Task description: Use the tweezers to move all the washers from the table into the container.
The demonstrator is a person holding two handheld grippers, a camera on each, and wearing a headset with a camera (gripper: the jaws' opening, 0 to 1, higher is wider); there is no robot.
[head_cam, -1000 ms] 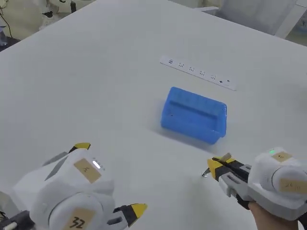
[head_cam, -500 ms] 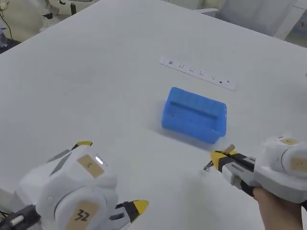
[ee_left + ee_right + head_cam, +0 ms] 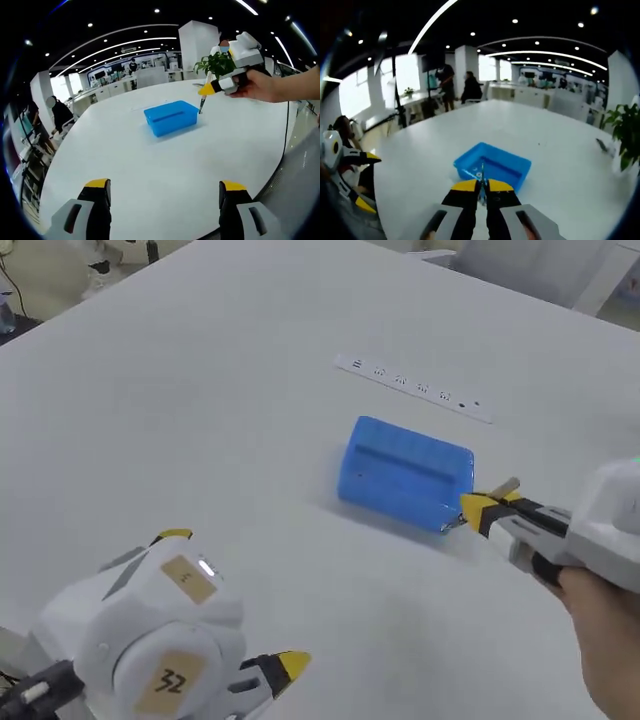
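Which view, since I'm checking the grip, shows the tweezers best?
The left gripper view: the tweezers show side-on, hanging from the right gripper beside the blue container. The right gripper view shows a thin sliver between the jaws; the head view, a short stub at the container's corner.

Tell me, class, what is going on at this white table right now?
A person holds a gripper in each hand at a white table. The right gripper is shut on tweezers, whose tips point down at the rim of the blue container. Whether they carry anything is too small to tell. The left gripper hangs open low over the table, holding nothing. A power strip lies beyond the container.
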